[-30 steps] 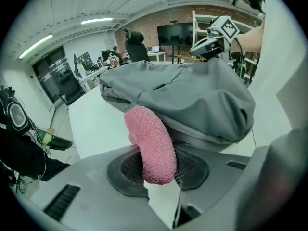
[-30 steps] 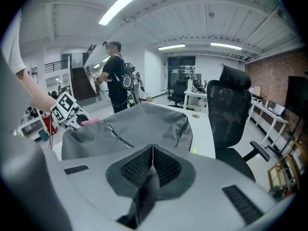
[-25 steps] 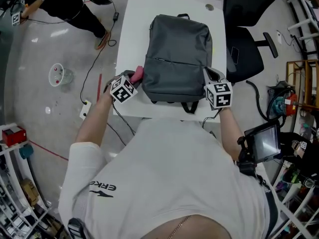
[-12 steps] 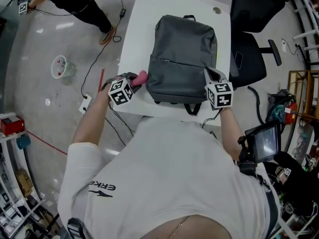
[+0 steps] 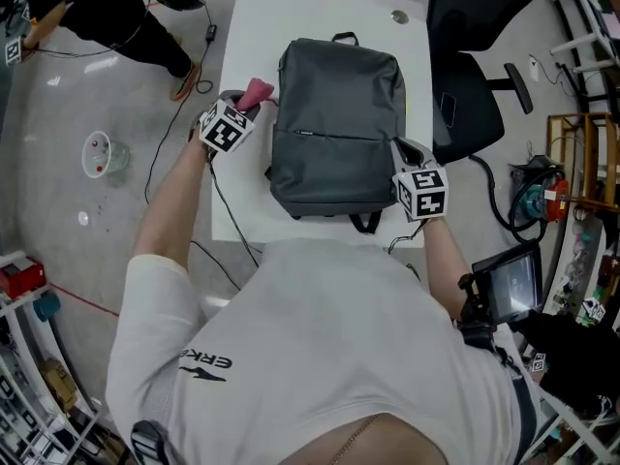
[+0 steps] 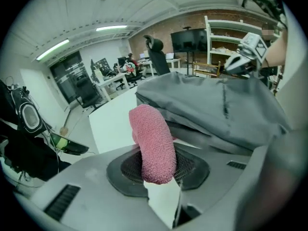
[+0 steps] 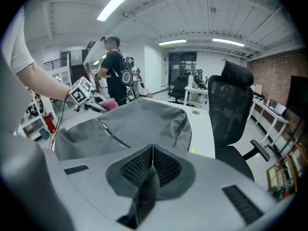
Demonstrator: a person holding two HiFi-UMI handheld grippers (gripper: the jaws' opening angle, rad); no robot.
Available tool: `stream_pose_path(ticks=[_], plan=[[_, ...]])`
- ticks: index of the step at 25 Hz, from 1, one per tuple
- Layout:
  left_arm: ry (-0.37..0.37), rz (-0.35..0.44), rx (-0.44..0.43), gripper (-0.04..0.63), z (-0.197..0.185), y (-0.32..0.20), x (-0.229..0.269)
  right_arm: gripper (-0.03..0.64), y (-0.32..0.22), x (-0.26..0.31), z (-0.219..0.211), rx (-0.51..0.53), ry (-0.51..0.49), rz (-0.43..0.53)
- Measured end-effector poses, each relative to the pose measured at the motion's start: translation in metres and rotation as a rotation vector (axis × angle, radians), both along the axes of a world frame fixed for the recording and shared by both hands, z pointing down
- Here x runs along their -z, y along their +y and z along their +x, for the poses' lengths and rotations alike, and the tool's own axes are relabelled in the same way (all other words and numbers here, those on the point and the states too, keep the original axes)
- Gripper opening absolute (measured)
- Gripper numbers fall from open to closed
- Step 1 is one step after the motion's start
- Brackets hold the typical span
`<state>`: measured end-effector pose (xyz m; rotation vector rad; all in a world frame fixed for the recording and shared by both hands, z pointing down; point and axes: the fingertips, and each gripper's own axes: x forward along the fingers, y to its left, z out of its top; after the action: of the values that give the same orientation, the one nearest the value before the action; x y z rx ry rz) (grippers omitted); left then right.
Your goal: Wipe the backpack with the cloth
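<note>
A grey backpack lies flat on the white table. My left gripper is at its upper left side, shut on a rolled pink cloth. In the left gripper view the cloth stands up between the jaws of that gripper, right beside the backpack. My right gripper is at the bag's near right corner. In the right gripper view this gripper is shut on a dark strap of the backpack. The pink cloth shows at the far side.
A black office chair stands close to the table's right edge. A person in black is on the floor side at far left, with cables and a power strip there. Shelving and gear crowd the right.
My left gripper has carried the pink cloth from the backpack's near left corner away along its left side to the upper part. The right gripper has stayed at the near right corner.
</note>
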<state>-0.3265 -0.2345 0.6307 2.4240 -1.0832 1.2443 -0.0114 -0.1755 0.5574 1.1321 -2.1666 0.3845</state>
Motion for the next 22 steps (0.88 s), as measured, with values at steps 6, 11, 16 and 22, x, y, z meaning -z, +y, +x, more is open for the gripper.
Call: stream_pose_path(ticks=[6, 11, 16, 22], plan=[[-0.023, 0.023, 0.129, 0.104, -0.003, -0.095, -0.004, 0.006, 0.0, -0.004, 0.008, -0.052, 0.026, -0.024], [-0.127, 0.013, -0.021, 0.104, 0.013, -0.098, -0.025, 0.006, -0.002, -0.003, 0.013, -0.078, 0.026, -0.028], [-0.151, 0.024, -0.113, 0.104, 0.02, -0.071, -0.021, 0.006, -0.002, -0.002, 0.012, -0.072, 0.014, -0.024], [-0.202, 0.011, -0.276, 0.104, 0.029, -0.024, -0.027, 0.006, -0.004, -0.002, 0.004, -0.04, 0.007, -0.019]])
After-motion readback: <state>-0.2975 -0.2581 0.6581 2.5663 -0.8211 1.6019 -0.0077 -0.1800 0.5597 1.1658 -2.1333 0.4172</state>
